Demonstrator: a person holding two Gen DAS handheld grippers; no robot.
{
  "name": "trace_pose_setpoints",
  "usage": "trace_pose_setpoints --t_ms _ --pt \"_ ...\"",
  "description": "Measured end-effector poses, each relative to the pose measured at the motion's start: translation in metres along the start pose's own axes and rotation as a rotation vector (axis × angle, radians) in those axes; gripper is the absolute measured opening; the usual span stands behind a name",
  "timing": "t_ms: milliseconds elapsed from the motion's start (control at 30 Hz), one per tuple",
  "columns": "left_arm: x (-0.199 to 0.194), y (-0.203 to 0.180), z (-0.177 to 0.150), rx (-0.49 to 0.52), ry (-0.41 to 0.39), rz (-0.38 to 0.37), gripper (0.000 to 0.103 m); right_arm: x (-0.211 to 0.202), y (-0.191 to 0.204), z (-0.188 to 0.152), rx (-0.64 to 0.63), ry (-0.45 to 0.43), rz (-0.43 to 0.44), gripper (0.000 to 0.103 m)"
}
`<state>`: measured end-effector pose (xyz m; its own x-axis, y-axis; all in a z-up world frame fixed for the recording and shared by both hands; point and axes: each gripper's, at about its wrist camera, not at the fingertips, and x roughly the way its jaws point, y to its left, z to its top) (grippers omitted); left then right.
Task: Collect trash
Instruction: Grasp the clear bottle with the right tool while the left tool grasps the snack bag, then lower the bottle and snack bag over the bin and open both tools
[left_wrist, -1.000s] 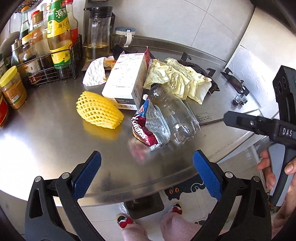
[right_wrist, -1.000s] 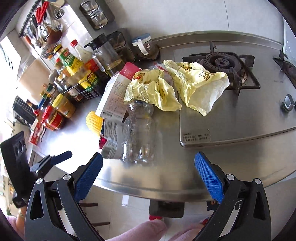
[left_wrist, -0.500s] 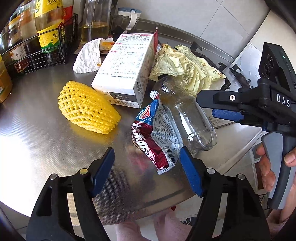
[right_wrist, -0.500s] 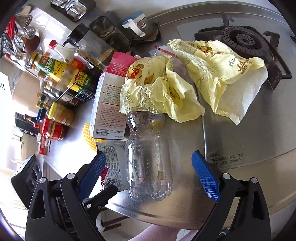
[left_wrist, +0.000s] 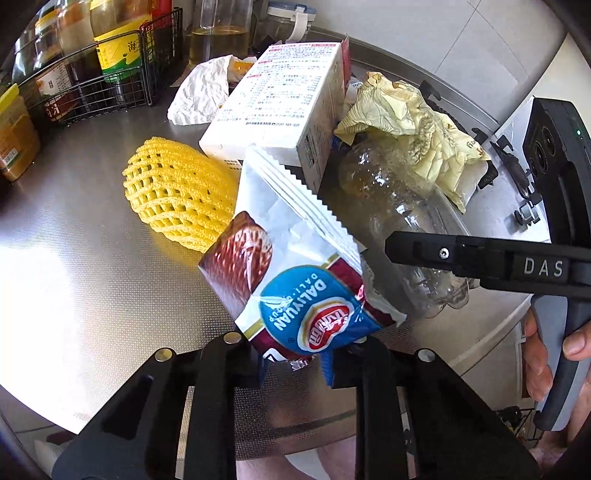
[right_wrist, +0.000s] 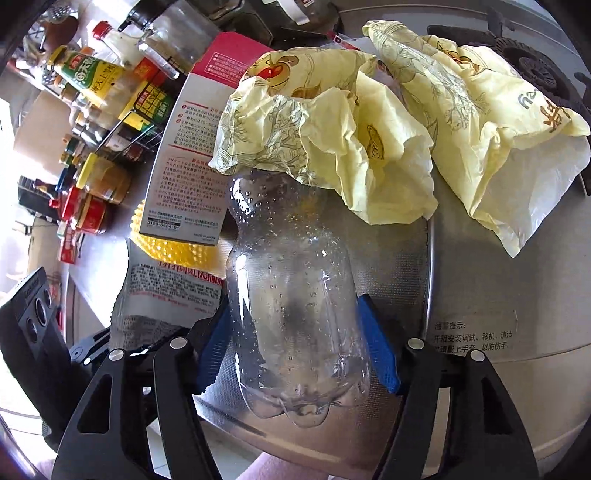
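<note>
Left gripper (left_wrist: 291, 363) closing, its blue pads pinching the near end of the wrapper (left_wrist: 295, 295), a snack bag with a blue-and-red logo; the bag's serrated far edge leans up against the box (left_wrist: 280, 107). Right gripper (right_wrist: 297, 354) also closing, blue pads on either side of the bottle's (right_wrist: 291, 295) base and touching its walls; the clear bottle lies on its side on the steel surface (right_wrist: 480, 387), base toward the camera, droplets inside. The bottle's neck end is hidden under a crumpled yellow bag (right_wrist: 332, 147). A second yellow bag (right_wrist: 498, 129) lies to the right of it, partly over the stove burner (right_wrist: 535, 74). Box lies flat just left of the bottle, printed side up. Yellow foam net (left_wrist: 177, 192) sits on the surface left of the wrapper, touching or nearly so. Crumpled white tissue (left_wrist: 203, 92) beyond the box. Wire rack (left_wrist: 92, 85) of condiment bottles at the far left. In the left view the right gripper's body crosses the frame over the bottle, a hand (left_wrist: 546, 354) on its handle.
</note>
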<state>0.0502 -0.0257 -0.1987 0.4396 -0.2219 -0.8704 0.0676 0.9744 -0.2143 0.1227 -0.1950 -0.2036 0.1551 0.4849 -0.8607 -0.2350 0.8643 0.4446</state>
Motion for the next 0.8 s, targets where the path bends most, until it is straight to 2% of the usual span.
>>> trace_pose_setpoints --t_ms 133,267,467,567,800 --pt "-0.016 -0.005 -0.003 -0.015 -0.046 0.056 0.01 -0.007 0.004 -0.009 -0.065 -0.004 0.014 0.066" --pt "-0.032 -0.01 -0.008 -0.023 -0.067 0.059 0.009 -0.016 0.003 -0.024 -0.074 0.015 0.018 0.066" --pt "-0.041 -0.01 -0.024 0.006 -0.069 0.01 0.009 -0.035 0.006 -0.051 -0.018 -0.034 0.043 0.065" --pt "-0.049 -0.012 -0.035 0.022 -0.079 -0.007 0.009 -0.043 0.017 -0.067 -0.042 -0.066 0.0 0.065" --pt "-0.059 -0.017 -0.063 0.061 -0.066 -0.058 0.009 -0.05 0.022 -0.112 -0.024 -0.095 -0.025 0.064"
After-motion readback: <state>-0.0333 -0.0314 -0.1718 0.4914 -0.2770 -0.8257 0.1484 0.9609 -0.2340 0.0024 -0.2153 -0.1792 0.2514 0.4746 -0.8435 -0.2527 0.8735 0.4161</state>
